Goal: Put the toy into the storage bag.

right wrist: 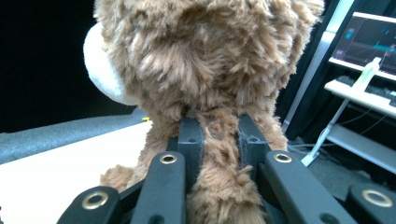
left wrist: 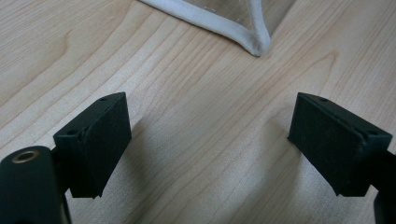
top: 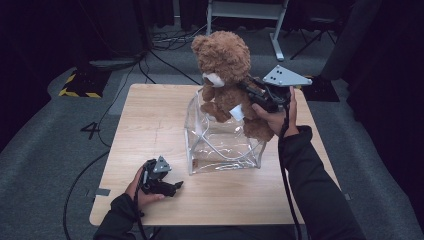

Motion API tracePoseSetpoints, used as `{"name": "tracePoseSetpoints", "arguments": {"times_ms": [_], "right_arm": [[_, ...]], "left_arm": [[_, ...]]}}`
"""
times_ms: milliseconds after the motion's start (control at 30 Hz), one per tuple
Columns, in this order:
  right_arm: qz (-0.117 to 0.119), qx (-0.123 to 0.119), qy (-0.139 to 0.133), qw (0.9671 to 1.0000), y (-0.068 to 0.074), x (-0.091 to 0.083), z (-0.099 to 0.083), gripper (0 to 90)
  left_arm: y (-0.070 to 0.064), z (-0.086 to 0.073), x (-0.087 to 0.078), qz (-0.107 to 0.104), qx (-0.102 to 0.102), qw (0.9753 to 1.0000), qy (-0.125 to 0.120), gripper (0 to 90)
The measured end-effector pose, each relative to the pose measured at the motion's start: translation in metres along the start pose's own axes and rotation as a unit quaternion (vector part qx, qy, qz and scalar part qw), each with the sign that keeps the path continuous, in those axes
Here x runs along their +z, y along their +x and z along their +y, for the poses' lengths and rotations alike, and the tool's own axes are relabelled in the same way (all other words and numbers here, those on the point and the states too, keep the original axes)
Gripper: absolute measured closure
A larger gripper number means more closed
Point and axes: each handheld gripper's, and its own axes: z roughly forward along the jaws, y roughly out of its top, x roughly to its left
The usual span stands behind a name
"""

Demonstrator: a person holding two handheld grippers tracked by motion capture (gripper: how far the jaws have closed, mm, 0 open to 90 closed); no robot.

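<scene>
Right tongs (top: 252,93) clamped on brown teddy bear (top: 226,75), upright, head up, over clear bag (top: 222,137). Left tongs (top: 172,187) apart, low over desk (top: 150,125).

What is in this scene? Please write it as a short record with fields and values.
surface: wooden table
container: clear plastic bag, standing open on the table
toy: brown teddy bear, held above the bag's opening
right gripper: shut on the teddy bear, behind its neck
left gripper: open, low over the table near the bag's corner, holding nothing
</scene>
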Motion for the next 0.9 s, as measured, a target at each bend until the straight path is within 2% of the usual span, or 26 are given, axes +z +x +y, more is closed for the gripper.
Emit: {"name": "tracePoseSetpoints", "arguments": {"times_ms": [133, 300, 367, 400, 533, 600, 767, 900], "right_arm": [[0.011, 0.004, 0.001, 0.9999, -0.001, 0.002, -0.003, 76.0], [0.023, -0.003, 0.011, 0.9997, 0.004, 0.006, -0.003, 75.7], [0.028, -0.013, 0.022, 0.9993, 0.01, 0.01, -0.002, 75.6], [0.042, -0.019, 0.032, 0.9984, 0.016, 0.013, -0.003, 75.6], [0.038, -0.031, 0.044, 0.9978, 0.023, 0.017, -0.006, 75.6], [0.05, -0.013, 0.042, 0.9978, 0.022, 0.019, -0.008, 75.7], [0.053, -0.03, 0.052, 0.9968, 0.027, 0.02, -0.006, 75.7], [0.059, -0.031, 0.066, 0.9956, 0.027, 0.022, -0.007, 75.8]], "left_arm": [[0.0, 0.0, 0.0, 0.0, 0.001, 1.0, 0.0, 13.0], [0.0, 0.0, 0.0, 0.0, 0.0, 1.0, 0.0, 13.0], [0.0, 0.0, 0.0, 0.0, 0.0, 1.0, 0.0, 13.0], [0.0, 0.0, 0.0, 0.0, 0.001, 1.0, 0.0, 13.0], [0.0, 0.0, 0.0, 0.0, 0.001, 1.0, 0.0, 13.0], [0.0, 0.0, 0.0, 0.0, 0.001, 1.0, 0.0, 13.0], [0.0, 0.0, 0.0, 0.0, 0.0, 1.0, 0.0, 13.0], [0.0, 0.0, 0.0, 0.0, 0.001, 1.0, 0.0, 13.0]]}}
